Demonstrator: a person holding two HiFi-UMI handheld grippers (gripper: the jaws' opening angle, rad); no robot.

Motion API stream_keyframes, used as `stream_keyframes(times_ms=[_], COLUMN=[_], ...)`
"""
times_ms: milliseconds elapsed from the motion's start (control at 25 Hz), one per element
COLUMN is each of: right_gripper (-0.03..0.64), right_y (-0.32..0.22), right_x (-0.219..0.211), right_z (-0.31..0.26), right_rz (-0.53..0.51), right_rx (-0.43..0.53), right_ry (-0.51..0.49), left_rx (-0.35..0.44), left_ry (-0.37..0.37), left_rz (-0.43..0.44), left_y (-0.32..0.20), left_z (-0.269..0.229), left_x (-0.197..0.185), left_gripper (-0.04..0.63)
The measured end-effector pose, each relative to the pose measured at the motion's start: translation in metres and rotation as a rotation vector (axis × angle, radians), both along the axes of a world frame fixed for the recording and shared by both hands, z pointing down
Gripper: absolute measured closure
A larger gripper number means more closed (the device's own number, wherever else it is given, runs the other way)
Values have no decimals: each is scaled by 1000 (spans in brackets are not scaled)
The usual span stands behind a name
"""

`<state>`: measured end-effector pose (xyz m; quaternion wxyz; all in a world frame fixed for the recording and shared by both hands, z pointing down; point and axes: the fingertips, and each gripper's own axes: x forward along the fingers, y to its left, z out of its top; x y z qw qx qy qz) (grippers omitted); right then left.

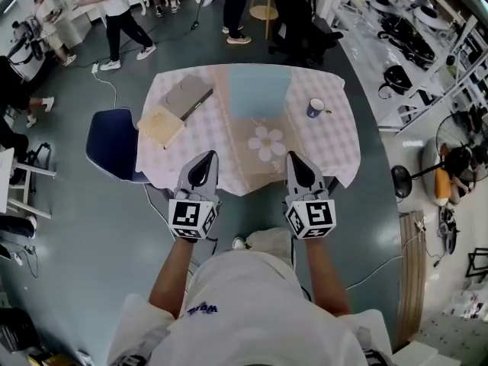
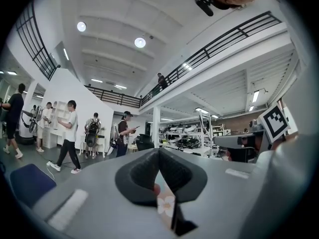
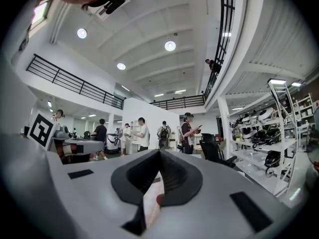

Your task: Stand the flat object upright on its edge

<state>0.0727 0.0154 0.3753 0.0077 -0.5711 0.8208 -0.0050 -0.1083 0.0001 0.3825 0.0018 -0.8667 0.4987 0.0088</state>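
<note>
Left gripper: fingers clenched pad to pad, nothing between them. Right gripper: same, clenched and empty. Both are held side by side, pointing level, with the tips just over the near edge of the table. Directly ahead, between the two sets of fingers, is the flower print on the cloth; a sliver of it also shows under the left pads in the left gripper view. Ahead and slightly right of the right fingers is a mug, upright, well clear of them. Ahead-left of the left fingers, near the table's left edge, is a beige square board, lying flat. Just beyond it is a grey flat slab, also lying flat, its near end touching or overlapping the board. I can't tell which of the two is the task's flat object; neither is on edge, and both are apart from the fingers. Left of the left fingers, off the table, is a blue chair. Past the far table edge, people stand on the floor.
</note>
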Motion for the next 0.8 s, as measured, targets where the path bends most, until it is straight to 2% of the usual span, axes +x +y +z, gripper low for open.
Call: stream_keyframes(times_ms=[440, 800], right_gripper=[614, 614], right_y=[5, -4], right_x=[12, 1], right_z=[3, 7], right_rz=[10, -2], right_rx=[-36, -56], right_ry=[-38, -44], left_rx=[-18, -31], left_ry=[-3, -5], left_rz=[-7, -10], left_y=[6, 0], left_z=[2, 1], left_x=[-5, -18], left_gripper=[594, 594])
